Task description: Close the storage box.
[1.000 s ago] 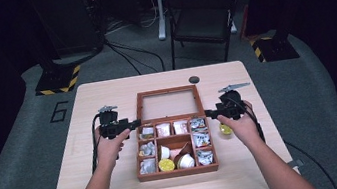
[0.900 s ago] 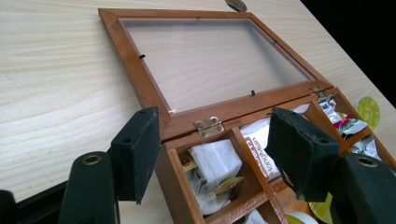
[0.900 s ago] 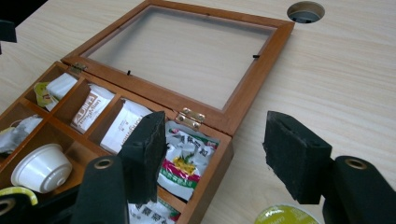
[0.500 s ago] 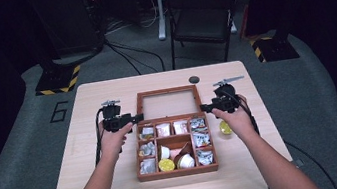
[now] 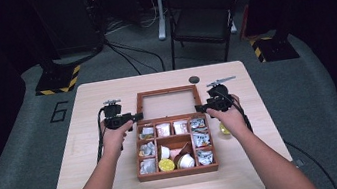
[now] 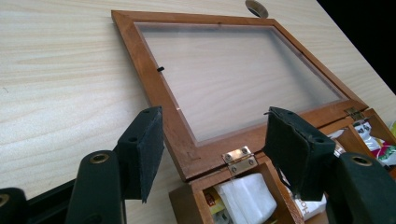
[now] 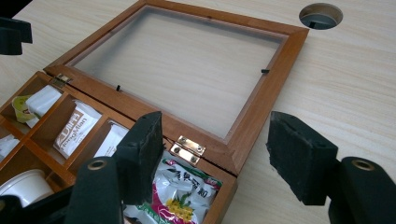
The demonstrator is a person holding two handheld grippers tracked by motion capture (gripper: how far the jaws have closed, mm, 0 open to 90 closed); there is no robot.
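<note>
High view is showing us the wooden box point(image 5: 174, 144) sitting in the middle of the counter point(image 5: 87, 106). Its lid point(image 5: 166, 104) is lying flat open behind it. We are holding the left gripper point(image 5: 135, 116) at the lid's left hinge corner and the right gripper point(image 5: 200, 108) at its right hinge corner. Both sets of fingers are spread wide and pinching nothing. Packets and small cups are filling the box. A yellow thing point(image 5: 224, 128) is lying just beside the box, under our right hand. A round hole point(image 5: 194, 79) is sitting behind the lid. Bare counter is stretching to both side edges.
</note>
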